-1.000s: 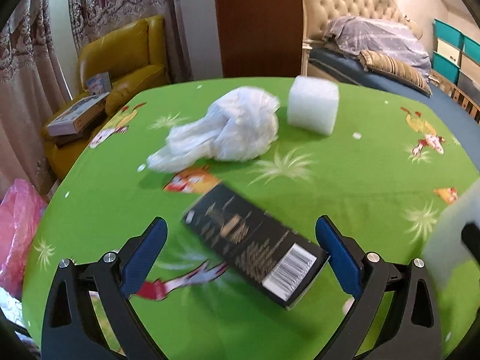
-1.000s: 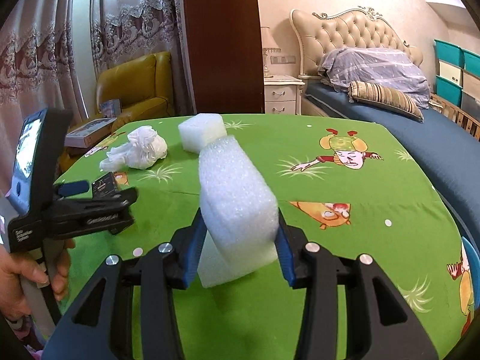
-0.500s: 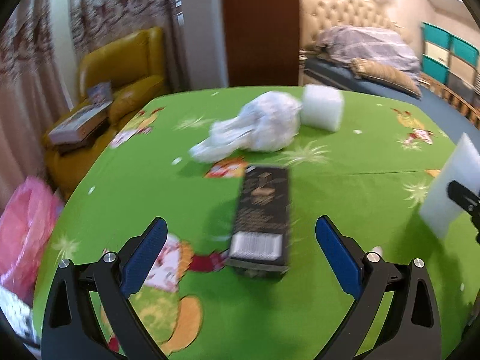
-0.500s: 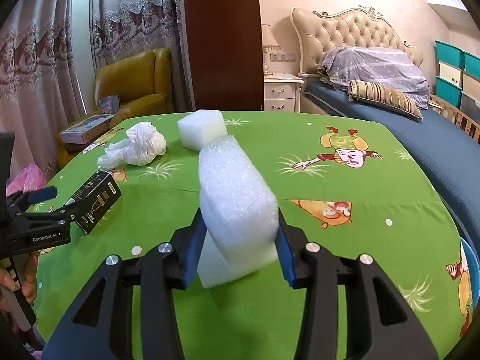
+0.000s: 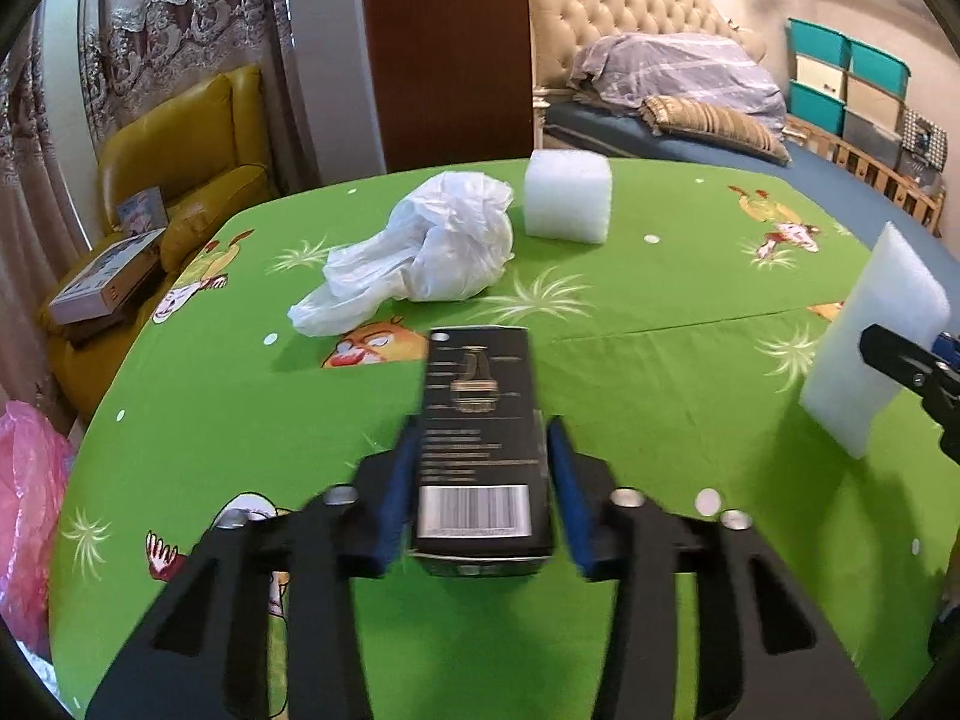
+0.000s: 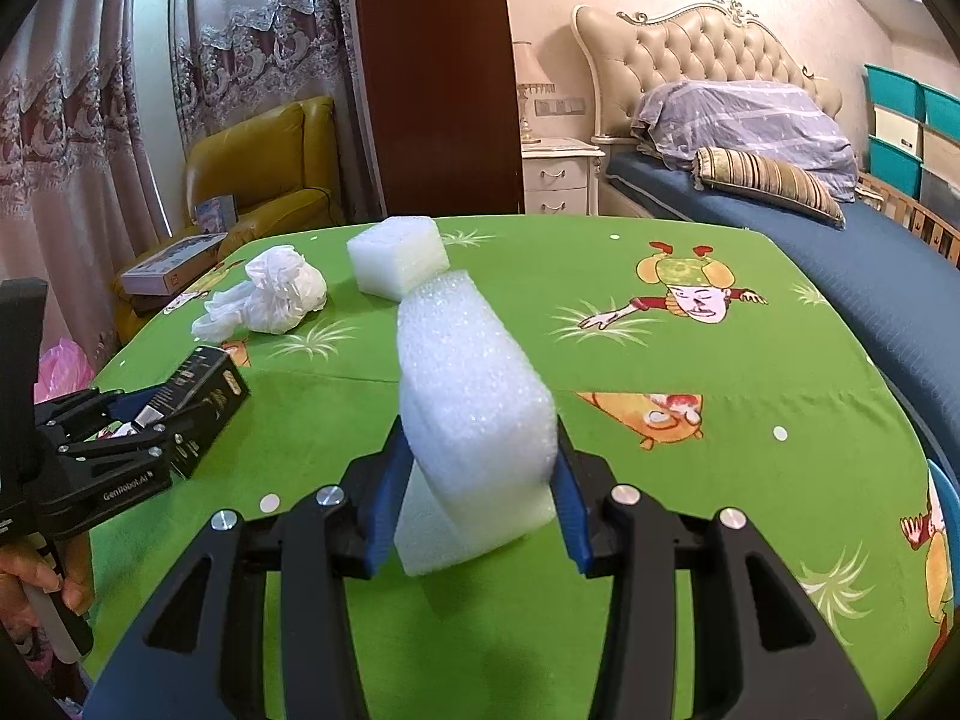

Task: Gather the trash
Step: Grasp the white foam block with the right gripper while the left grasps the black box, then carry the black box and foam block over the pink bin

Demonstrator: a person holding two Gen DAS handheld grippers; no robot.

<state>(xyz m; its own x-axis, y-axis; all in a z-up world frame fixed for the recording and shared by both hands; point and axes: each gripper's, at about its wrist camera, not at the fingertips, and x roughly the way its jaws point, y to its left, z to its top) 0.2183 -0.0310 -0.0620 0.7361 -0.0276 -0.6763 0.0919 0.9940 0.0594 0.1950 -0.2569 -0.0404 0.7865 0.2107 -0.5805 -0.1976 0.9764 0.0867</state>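
Observation:
A black carton with a barcode (image 5: 477,384) lies on the green tablecloth (image 5: 660,372). My left gripper (image 5: 481,429) has its jaws closing on the carton, and the blue pads touch its long sides. From the right wrist view the carton (image 6: 204,396) sits in the left gripper (image 6: 129,414) at the table's left edge. My right gripper (image 6: 480,438) is shut on a white foam slab (image 6: 474,414), held upright above the cloth. A crumpled white plastic bag (image 5: 432,246) and a white foam cube (image 5: 567,198) rest further back.
A pink bag (image 5: 27,510) hangs beyond the table's left edge. A yellow armchair (image 5: 180,168) with boxes stands behind it, and a bed (image 6: 840,240) runs along the right. A hand (image 6: 36,576) holds the left gripper's handle.
The left gripper's jaws stood wide apart around the carton and have now come in against its sides. The carton now lies straight between them. The right gripper and its foam slab have stayed still.

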